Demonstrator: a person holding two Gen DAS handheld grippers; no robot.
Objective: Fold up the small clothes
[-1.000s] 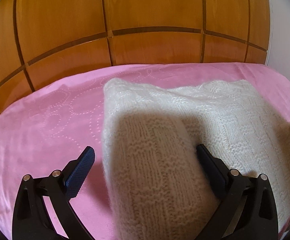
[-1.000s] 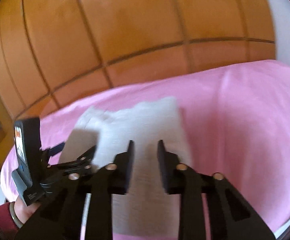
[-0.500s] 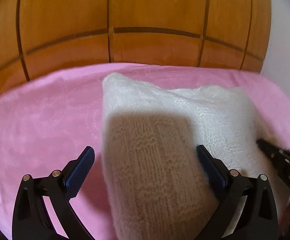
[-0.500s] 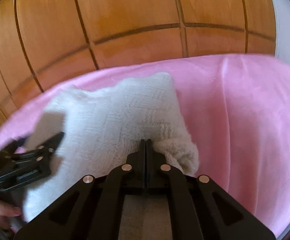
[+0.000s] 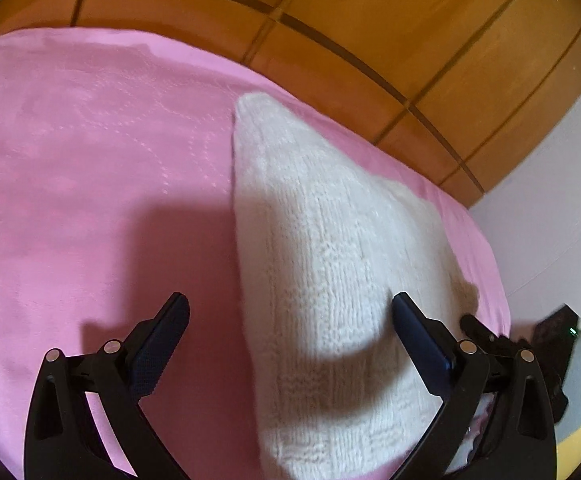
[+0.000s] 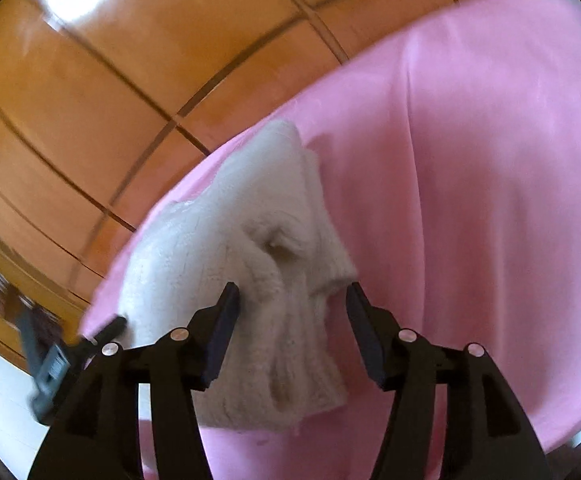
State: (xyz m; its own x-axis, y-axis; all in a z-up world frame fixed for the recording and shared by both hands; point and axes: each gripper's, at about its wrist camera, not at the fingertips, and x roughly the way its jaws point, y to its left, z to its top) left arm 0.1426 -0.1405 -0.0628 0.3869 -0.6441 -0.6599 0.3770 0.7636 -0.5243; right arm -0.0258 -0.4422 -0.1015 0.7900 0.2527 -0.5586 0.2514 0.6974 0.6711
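Cream knitted garment [image 6: 250, 292] lies already folded into a thick bundle on the pink bedspread [image 6: 470, 200] between both tools: right gripper [image 6: 292, 312] opening off it, left gripper [image 5: 290, 340] wide, empty; likely only tidying left.

- A bedroom in a home is shown.
- A bed [image 5: 90, 200] is covered with a soft pink sheet [image 6: 490, 200], and small dotted patterns are stitched into it.
- A shiny wooden headboard [image 5: 410, 40] with dark lines is seen behind the bed.
- A plain white wall [image 5: 562, 200] is seen beside it.
- A knitted white piece of clothing [image 5: 330, 260] is laid on the bed.
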